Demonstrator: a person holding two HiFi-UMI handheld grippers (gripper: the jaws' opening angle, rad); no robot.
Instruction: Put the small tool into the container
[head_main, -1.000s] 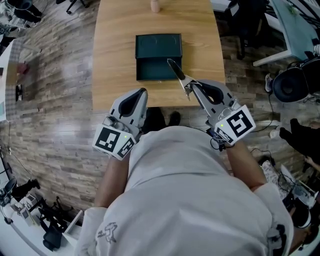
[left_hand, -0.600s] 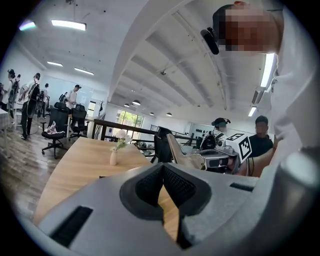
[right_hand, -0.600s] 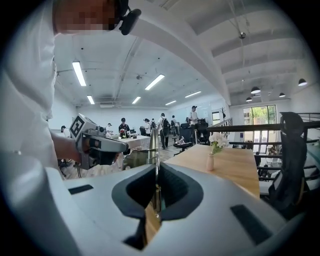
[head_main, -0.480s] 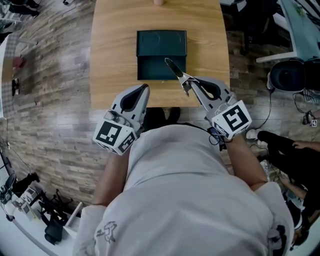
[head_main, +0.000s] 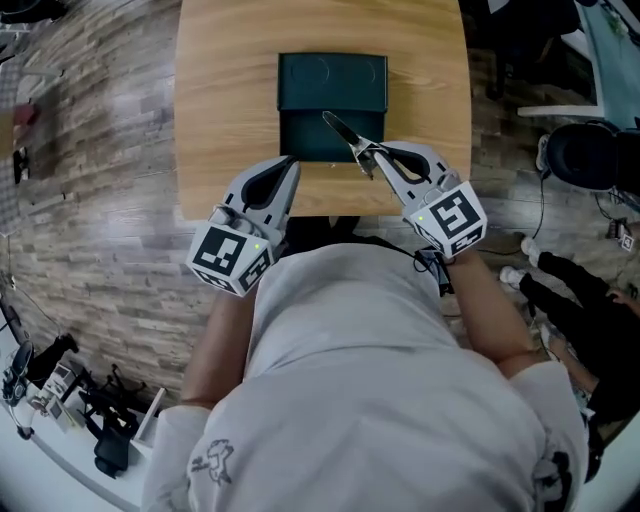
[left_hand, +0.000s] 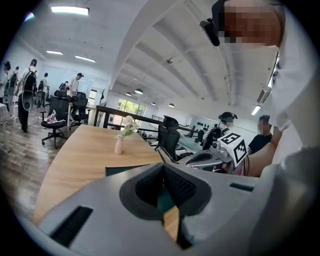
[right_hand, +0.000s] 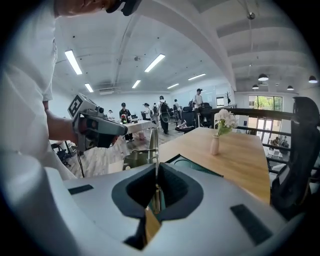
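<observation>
The left tool (head_main: 289, 163) hovered at the near edge of the desk (head_main: 220, 110). Its jaws were closed together with nothing between them, just beside the near left corner of the dark green box (head_main: 300, 75). The right tool (head_main: 367, 160) was clamped tight on the handle end of a small metal blade (head_main: 338, 130), which angled over the box's near half.

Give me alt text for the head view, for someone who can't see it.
Seen from above, the right gripper holds a small metal tool shut in its jaws, tip over an open dark green container on a wooden table. The left gripper is empty, jaws together, at the table's near edge.
</observation>
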